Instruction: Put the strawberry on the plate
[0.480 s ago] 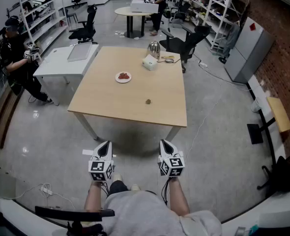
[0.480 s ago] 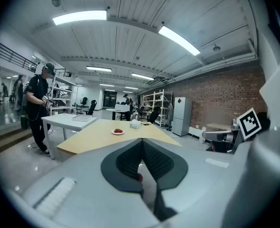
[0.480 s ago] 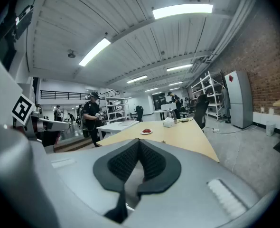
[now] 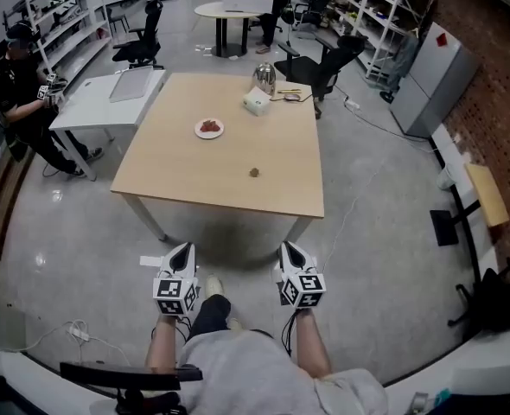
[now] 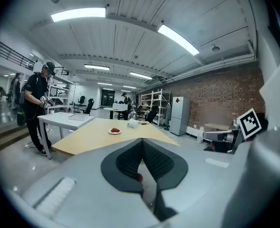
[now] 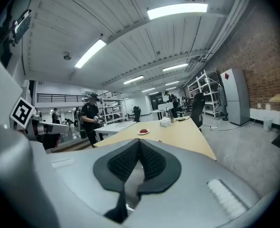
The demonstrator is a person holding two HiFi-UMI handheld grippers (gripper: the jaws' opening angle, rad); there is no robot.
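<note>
Both left gripper (image 4: 185, 249) and right gripper (image 4: 288, 248), closed, face the table (image 4: 238, 188).

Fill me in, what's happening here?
A person stands short of the wooden table, a gripper in each hand. The left gripper and right gripper both have jaws shut and hold nothing. On the table sit a plate with something red on it and a small object, untouched.
</note>
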